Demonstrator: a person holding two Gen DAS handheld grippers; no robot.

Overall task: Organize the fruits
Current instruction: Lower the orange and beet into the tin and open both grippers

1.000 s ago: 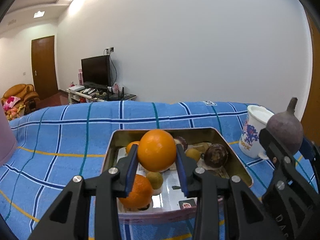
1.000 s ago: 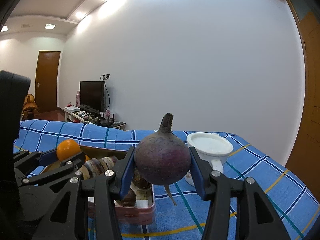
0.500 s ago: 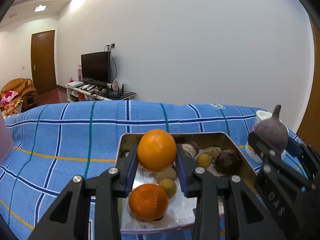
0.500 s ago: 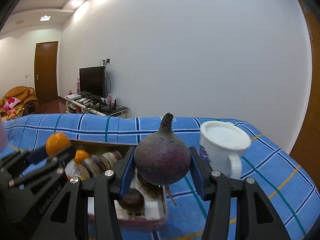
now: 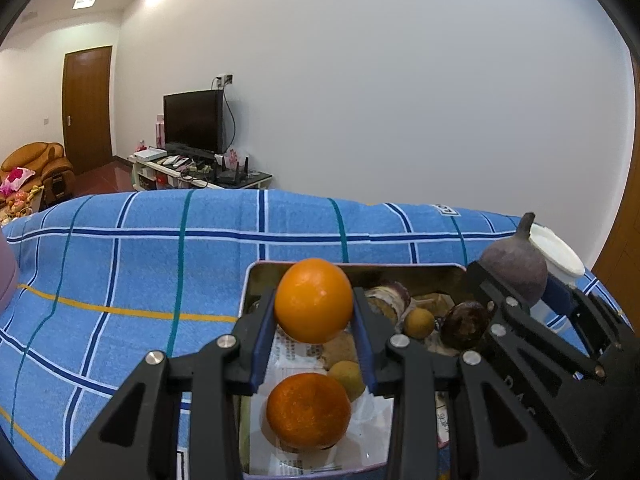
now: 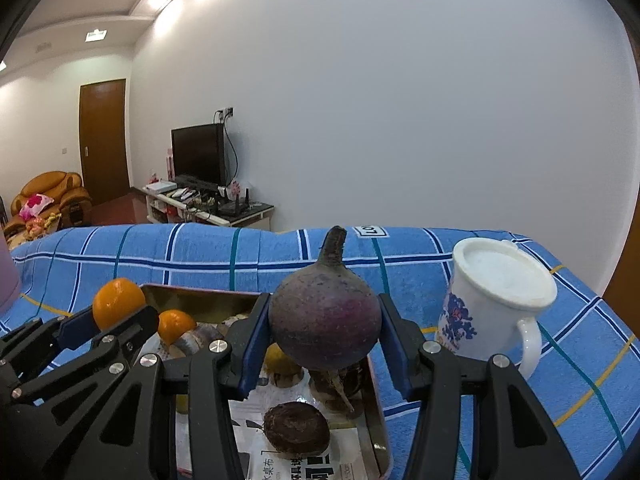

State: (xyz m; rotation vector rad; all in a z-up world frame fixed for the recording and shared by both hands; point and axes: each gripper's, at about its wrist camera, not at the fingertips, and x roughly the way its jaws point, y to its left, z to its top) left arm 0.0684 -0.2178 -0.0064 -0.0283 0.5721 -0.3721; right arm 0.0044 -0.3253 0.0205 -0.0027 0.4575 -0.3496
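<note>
Your left hand-held gripper (image 5: 314,320) is clamped on an orange (image 5: 313,300), both blue pads pressed against its sides. It hangs above the far left part of the metal tin (image 5: 400,270), clear of the fruit below. Under it, in the near end of the tin, lies a second orange (image 5: 308,411), with a small yellow-green fruit (image 5: 347,374) touching its right side. Farther back sit a small round yellowish fruit (image 5: 419,322) and a dark brown wrinkled fruit (image 5: 464,326), side by side.

Your right hand-held gripper (image 6: 325,334) grips a purple round root vegetable (image 6: 325,322), which may be a beet, with its stem pointing up and a thin root tail hanging below. It hangs over the right side of the tin, above printed paper (image 6: 280,468) that lines the bottom. From the left wrist view this gripper enters from the right, just beside the tin's far right corner.

The tin rests on a blue plaid cloth (image 5: 140,264) that covers the table. A white mug with a blue pattern (image 6: 490,306) stands on the cloth just to the right of the tin, upright, with its handle turned towards the near right.
</note>
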